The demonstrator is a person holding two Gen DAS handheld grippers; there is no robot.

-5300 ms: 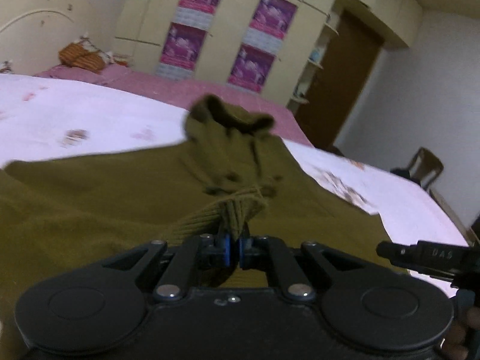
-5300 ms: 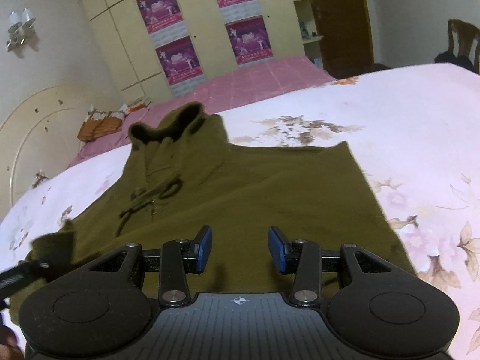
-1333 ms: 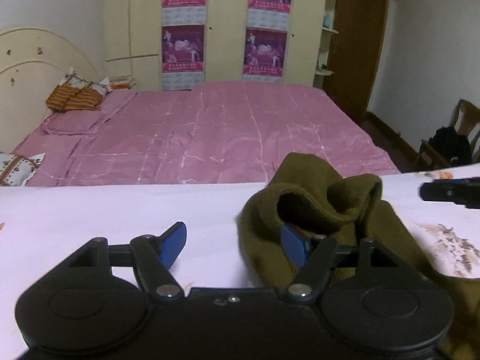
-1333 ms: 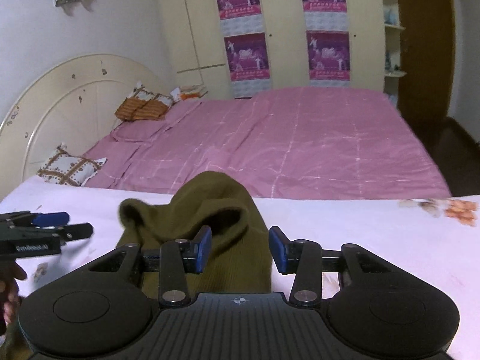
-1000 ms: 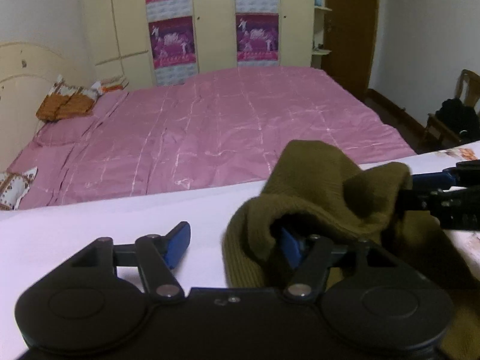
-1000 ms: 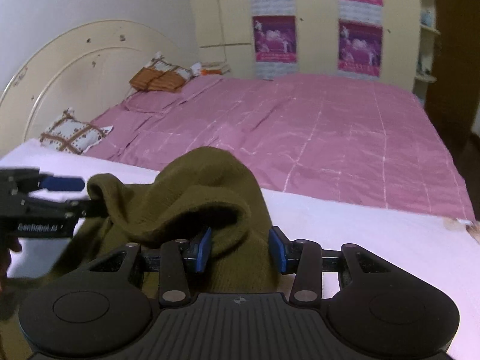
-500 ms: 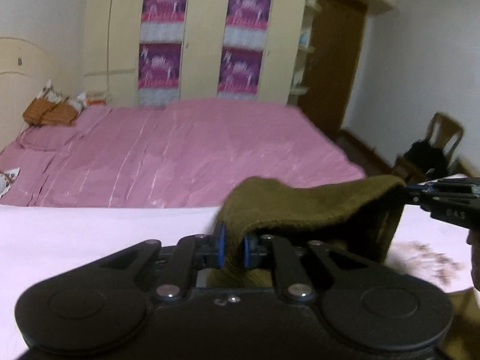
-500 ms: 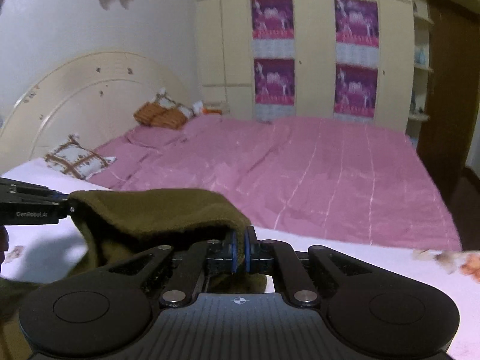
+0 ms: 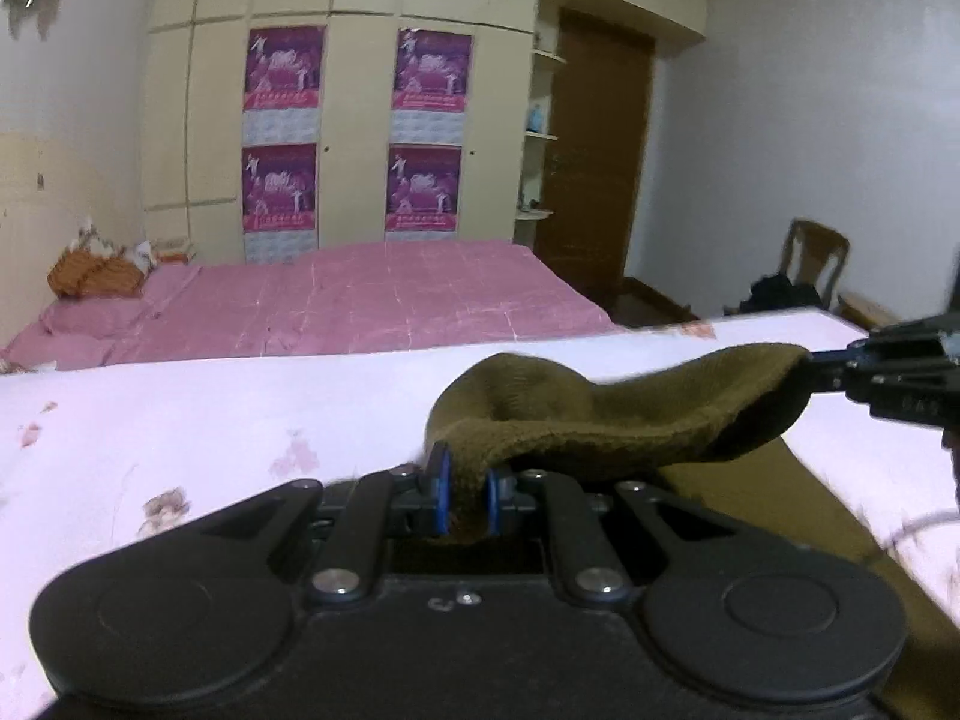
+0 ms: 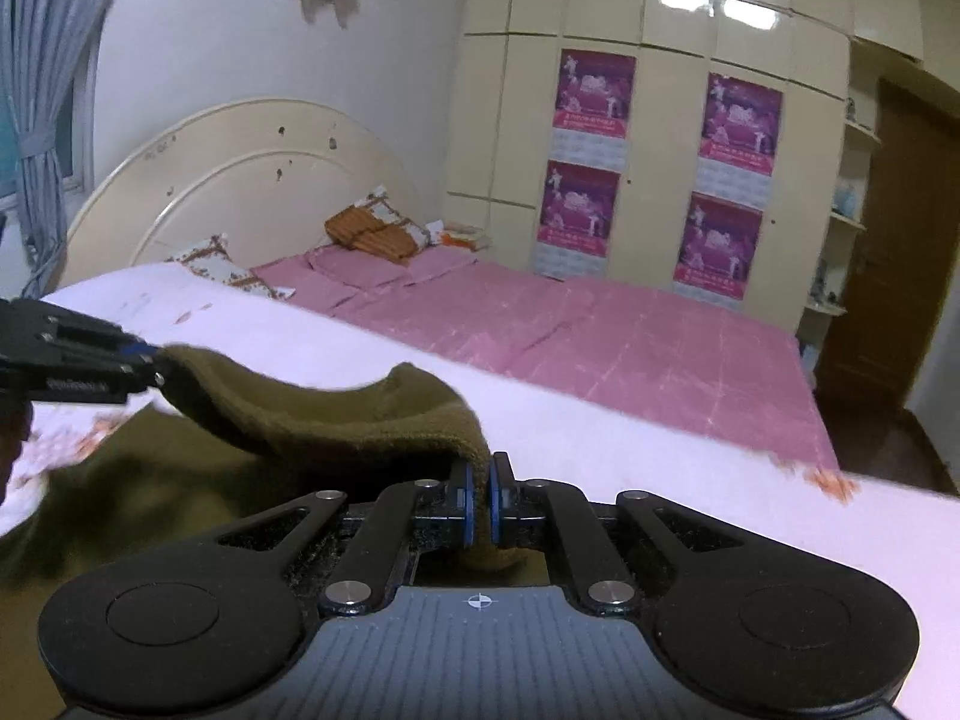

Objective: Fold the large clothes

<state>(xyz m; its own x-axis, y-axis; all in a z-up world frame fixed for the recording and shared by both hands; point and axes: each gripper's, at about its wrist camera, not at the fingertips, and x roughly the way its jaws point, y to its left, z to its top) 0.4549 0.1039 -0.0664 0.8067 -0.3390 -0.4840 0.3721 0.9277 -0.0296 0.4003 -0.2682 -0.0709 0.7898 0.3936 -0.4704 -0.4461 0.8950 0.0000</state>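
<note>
With your left gripper [image 9: 462, 495] and right gripper [image 10: 478, 498] clamped on the olive hood [image 9: 606, 414], uneven pulling toward 6 o'clock could skew the fold.

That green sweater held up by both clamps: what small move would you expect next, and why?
Probably carry the pinched edge toward the person and lay it over the rest. Both the left gripper and right gripper are shut on the green sweater, its edge lifted off the white floral sheet.
</note>
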